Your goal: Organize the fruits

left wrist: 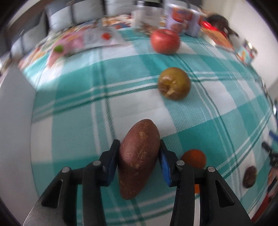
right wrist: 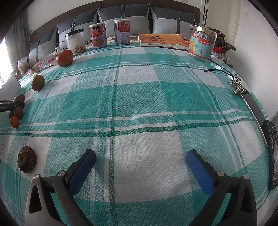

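My left gripper [left wrist: 139, 147] is shut on a reddish-brown oblong fruit [left wrist: 139, 156] and holds it over the teal checked cloth [left wrist: 86, 121]. Ahead lie a green-brown round fruit [left wrist: 174, 83] and a red apple [left wrist: 165, 41]. An orange fruit [left wrist: 194, 159] sits just right of the fingers, and a dark wrinkled fruit [left wrist: 249, 176] lies far right. My right gripper [right wrist: 140, 160] is open and empty over the cloth [right wrist: 139, 104]. At the left edge of its view are the apple [right wrist: 64, 58], the green-brown fruit [right wrist: 38, 82], small orange fruits [right wrist: 14, 121] and the dark wrinkled fruit [right wrist: 27, 161].
At the back stand two cans [right wrist: 98, 35], a clear jar [right wrist: 75, 41], an orange book [right wrist: 163, 40] and a large tin [right wrist: 202, 43]. A snack bag [right wrist: 43, 63] lies back left. A phone [right wrist: 272, 156] and keys [right wrist: 238, 87] lie along the right edge. Pillows [right wrist: 123, 13] line the wall.
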Demonstrator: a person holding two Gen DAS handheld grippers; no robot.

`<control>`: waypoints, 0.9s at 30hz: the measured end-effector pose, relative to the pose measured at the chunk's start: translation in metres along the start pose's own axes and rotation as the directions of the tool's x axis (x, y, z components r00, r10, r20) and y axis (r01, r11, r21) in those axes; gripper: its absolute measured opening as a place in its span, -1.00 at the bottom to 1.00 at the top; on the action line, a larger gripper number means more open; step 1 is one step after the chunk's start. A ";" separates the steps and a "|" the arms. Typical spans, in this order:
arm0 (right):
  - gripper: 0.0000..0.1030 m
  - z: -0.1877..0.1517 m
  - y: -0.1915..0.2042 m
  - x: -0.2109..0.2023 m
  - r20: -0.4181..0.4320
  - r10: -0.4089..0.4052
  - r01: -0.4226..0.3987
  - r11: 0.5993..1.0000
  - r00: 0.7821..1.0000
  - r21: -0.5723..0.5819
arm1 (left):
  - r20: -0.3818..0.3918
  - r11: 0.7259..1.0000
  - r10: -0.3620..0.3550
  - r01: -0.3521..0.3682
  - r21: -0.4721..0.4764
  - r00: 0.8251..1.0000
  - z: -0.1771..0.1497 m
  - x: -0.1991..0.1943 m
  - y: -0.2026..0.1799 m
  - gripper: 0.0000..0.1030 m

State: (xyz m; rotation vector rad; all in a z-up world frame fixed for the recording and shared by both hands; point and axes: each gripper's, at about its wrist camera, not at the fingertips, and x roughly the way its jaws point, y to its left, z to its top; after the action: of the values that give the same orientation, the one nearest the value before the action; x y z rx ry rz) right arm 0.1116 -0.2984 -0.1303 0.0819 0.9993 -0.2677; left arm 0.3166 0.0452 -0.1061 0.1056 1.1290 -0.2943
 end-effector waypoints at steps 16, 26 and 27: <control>1.00 0.000 0.000 0.000 0.000 0.001 -0.001 1.000 1.000 0.000 | -0.012 0.966 -0.040 0.035 -0.258 0.999 -0.129 -0.061 0.011 -0.14; 1.00 0.000 0.001 0.000 0.000 0.002 -0.002 1.000 1.000 0.000 | 0.039 0.983 0.004 0.003 -0.182 0.999 -0.138 -0.063 -0.002 0.23; 1.00 0.000 0.000 0.000 0.000 0.002 -0.002 1.000 1.000 0.001 | 0.041 0.984 0.008 -0.001 -0.177 0.999 -0.139 -0.063 -0.003 0.33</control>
State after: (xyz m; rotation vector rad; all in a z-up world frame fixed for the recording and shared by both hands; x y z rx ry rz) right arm 0.1116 -0.2982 -0.1303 0.0833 0.9989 -0.2663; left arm 0.1699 0.0861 -0.1088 -0.0547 1.1085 -0.1904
